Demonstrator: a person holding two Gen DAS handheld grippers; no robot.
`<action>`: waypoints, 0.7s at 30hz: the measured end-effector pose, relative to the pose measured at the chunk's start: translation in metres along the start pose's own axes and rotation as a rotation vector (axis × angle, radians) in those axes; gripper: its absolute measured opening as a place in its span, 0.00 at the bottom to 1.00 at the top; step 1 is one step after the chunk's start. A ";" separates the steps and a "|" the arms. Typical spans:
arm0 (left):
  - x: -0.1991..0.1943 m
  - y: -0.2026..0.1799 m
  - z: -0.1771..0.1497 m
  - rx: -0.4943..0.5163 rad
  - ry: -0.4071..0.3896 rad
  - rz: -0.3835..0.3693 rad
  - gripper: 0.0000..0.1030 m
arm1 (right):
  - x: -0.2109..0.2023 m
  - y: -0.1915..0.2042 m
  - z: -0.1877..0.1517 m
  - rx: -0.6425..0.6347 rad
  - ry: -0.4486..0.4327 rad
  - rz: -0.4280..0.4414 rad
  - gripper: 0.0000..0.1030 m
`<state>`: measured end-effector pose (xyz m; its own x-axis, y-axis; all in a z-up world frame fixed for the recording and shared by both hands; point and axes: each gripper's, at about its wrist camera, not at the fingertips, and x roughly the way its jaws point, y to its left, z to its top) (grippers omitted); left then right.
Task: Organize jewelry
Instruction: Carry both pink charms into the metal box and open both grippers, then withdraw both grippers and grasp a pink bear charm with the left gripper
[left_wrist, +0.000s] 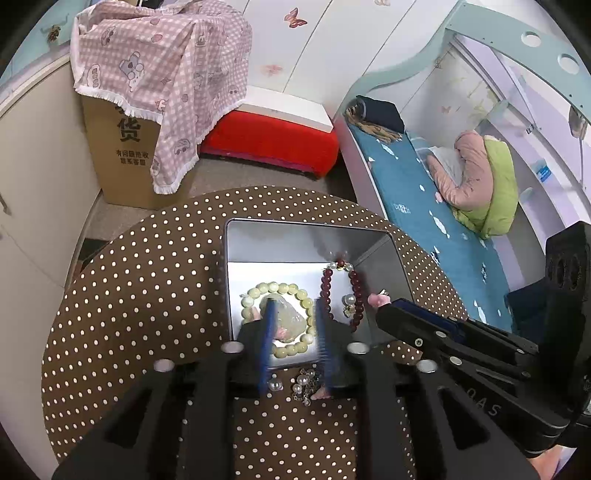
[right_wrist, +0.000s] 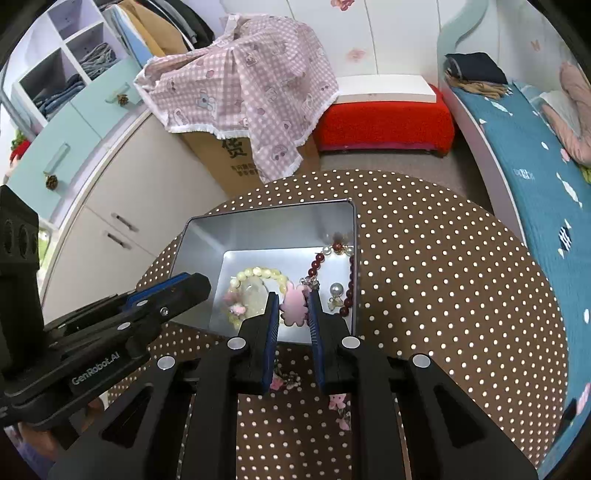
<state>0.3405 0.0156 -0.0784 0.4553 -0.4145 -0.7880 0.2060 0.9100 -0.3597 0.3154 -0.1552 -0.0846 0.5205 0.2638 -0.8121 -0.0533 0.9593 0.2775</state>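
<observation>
A silver tin (left_wrist: 236, 251) stands open on the dotted table. Inside it lie a pale yellow bead bracelet (left_wrist: 280, 287) and a dark red bead bracelet (left_wrist: 325, 284) with pearls. My left gripper (left_wrist: 295, 303) hovers over the yellow bracelet, open, with a clear stone (left_wrist: 293, 325) seen on the tin's floor between its pads. In the right wrist view my right gripper (right_wrist: 293, 298) is shut on a pink bunny-shaped charm (right_wrist: 293, 311) above the tin's (right_wrist: 207, 236) near edge. The left gripper (right_wrist: 188, 286) shows there over the tin's left wall.
Loose pearls and a small chain (left_wrist: 301, 384) lie on the brown dotted tablecloth (left_wrist: 147, 295) just before the tin; pink charms (right_wrist: 337, 400) lie there too. Beyond the round table stand a covered cardboard box (left_wrist: 122, 147), a red bench (left_wrist: 273, 142) and a bed (left_wrist: 424, 206).
</observation>
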 end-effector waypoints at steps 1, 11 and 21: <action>-0.001 -0.001 0.000 0.000 -0.006 0.004 0.30 | 0.000 0.000 -0.001 0.001 0.000 -0.001 0.17; -0.016 0.003 -0.010 -0.018 -0.023 0.005 0.31 | -0.009 0.001 -0.005 -0.001 -0.015 -0.012 0.18; -0.041 -0.001 -0.043 -0.025 -0.044 -0.007 0.46 | -0.051 -0.016 -0.021 0.016 -0.076 -0.047 0.18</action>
<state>0.2846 0.0318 -0.0671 0.4920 -0.4196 -0.7628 0.1873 0.9067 -0.3779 0.2722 -0.1814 -0.0584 0.5856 0.2100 -0.7829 -0.0142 0.9684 0.2491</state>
